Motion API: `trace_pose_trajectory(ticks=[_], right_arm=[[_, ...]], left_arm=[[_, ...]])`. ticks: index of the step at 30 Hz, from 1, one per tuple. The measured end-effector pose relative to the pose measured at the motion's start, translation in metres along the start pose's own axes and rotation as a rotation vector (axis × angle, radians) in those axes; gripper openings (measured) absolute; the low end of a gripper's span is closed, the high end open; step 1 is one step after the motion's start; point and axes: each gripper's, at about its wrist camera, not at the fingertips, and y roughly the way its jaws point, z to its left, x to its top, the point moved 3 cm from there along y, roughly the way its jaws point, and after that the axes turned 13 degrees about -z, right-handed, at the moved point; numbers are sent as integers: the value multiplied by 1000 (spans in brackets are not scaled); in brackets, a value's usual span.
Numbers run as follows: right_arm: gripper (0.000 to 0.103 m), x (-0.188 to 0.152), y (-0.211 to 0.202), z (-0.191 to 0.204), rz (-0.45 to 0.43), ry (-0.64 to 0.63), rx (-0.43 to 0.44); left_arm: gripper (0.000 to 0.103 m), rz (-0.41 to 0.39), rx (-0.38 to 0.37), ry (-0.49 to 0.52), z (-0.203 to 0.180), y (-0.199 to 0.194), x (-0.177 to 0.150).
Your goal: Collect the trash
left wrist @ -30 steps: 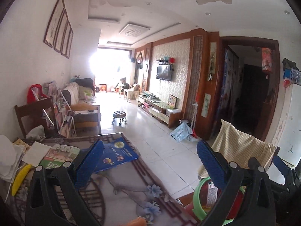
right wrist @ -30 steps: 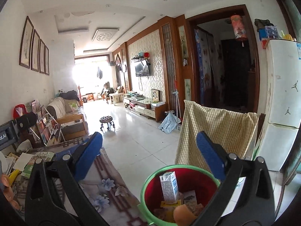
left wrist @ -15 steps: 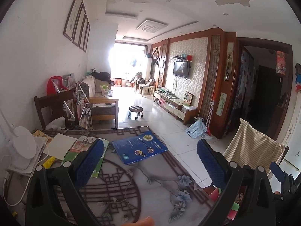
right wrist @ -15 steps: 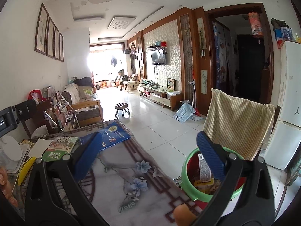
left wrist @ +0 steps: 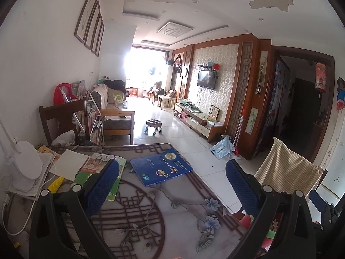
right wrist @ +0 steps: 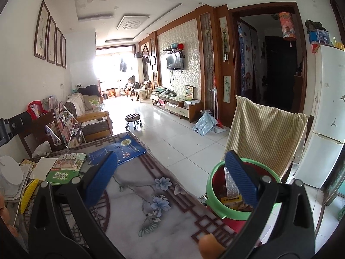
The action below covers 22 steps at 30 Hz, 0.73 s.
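above the table (right wrist: 163,220), both grippers are released and empty: left gripper (left wrist: 172,185), right gripper (right wrist: 172,177). the bin (right wrist: 212,185), green-rimmed, stands just beside the table edge, holding a carton (right wrist: 229,183) and scraps.

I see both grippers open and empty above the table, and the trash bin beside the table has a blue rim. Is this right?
Not quite. The trash bin has a green rim, not blue; the right wrist view shows this. The rest holds: the left gripper and the right gripper are open and empty above the table.
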Motion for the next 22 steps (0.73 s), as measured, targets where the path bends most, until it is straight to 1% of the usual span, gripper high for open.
trace_pose_trajectory(ticks=[3,7,13,16,18,20,22], right_arm=[[98,-3,0,4,12,-2,11],[98,-11,6,12,49,-9,41],[98,-35,23,24,135,-40,116],[98,-57,39,30,205,-74,164],[98,-81,56,36,266,-125,205],[98,-110,76,40,332,-174,240],[98,-144,98,46,414,-207,300]], left_arm=[[95,5,7,-6,4,0,-1],[95,25,23,-15,10,3,-7],[95,54,64,-22,16,9,-15],[95,64,97,-18,19,12,-20],[95,77,131,-23,23,13,-28],[95,115,176,-33,32,13,-40],[95,161,222,-43,41,10,-54]])
